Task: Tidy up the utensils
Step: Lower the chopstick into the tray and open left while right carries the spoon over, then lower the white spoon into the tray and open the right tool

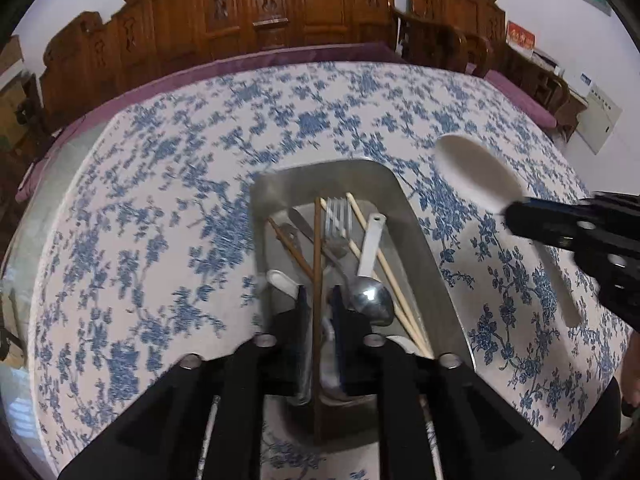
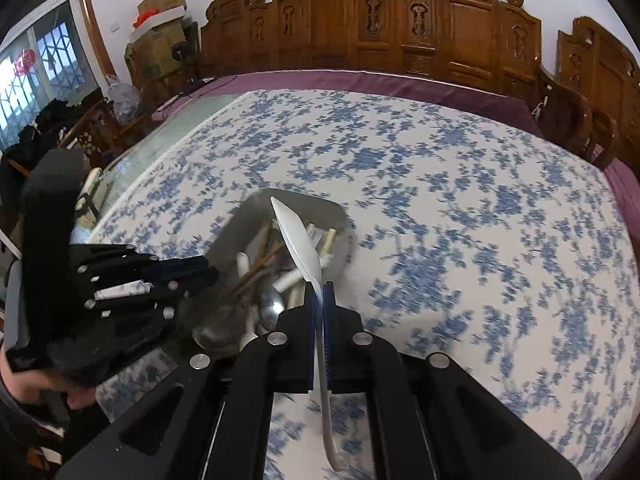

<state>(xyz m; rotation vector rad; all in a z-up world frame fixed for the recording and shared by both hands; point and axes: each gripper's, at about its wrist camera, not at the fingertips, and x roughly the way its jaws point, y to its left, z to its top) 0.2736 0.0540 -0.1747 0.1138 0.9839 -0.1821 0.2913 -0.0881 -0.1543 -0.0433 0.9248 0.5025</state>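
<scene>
Carved wooden chairs ring a table under a blue-flowered cloth. On it, a steel tray of mixed utensils sits right beneath the left gripper; its jaws stand slightly parted around a dark chopstick, pads not clearly pressing. Over on the right, the right gripper is clamped on a white spoon, bowl raised above the tray's right side.
</scene>
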